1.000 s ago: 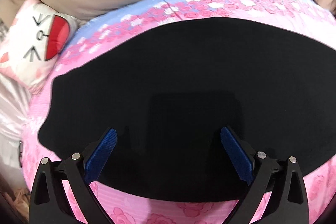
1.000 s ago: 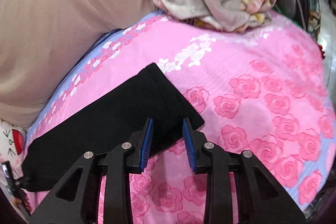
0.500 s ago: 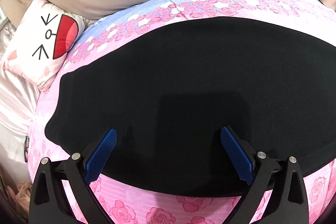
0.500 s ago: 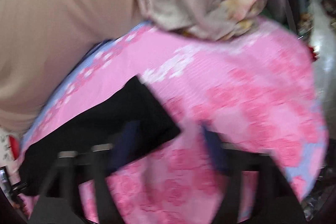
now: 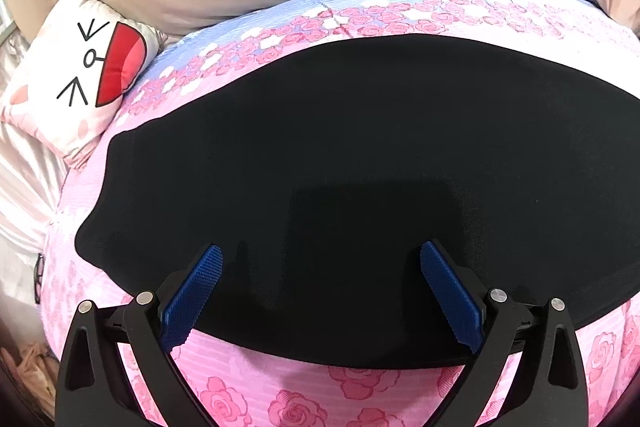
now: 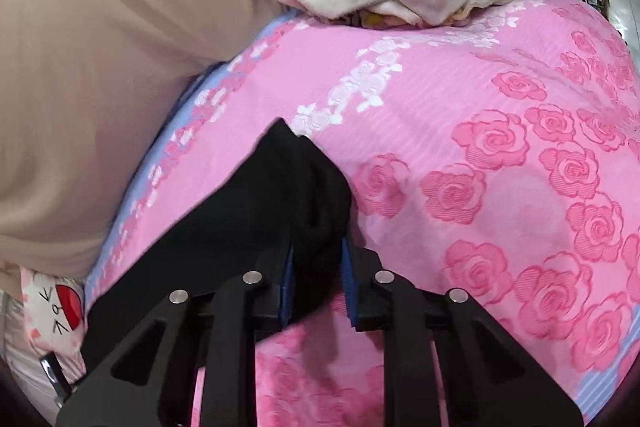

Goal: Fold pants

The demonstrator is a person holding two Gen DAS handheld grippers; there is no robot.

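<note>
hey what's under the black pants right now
The black pants lie on the pink rose bedspread, which shows all around them. Whatever else lies beneath the fabric is covered.

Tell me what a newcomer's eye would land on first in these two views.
First the black pants, a broad dark slab flat across the pink rose-print bedspread. Next the right gripper, its jaws closing on the bunched end of the pants at the lower middle of its view, while the left gripper hangs wide open over the near edge. Last, the cartoon-face pillow at the bed's far left.
</note>
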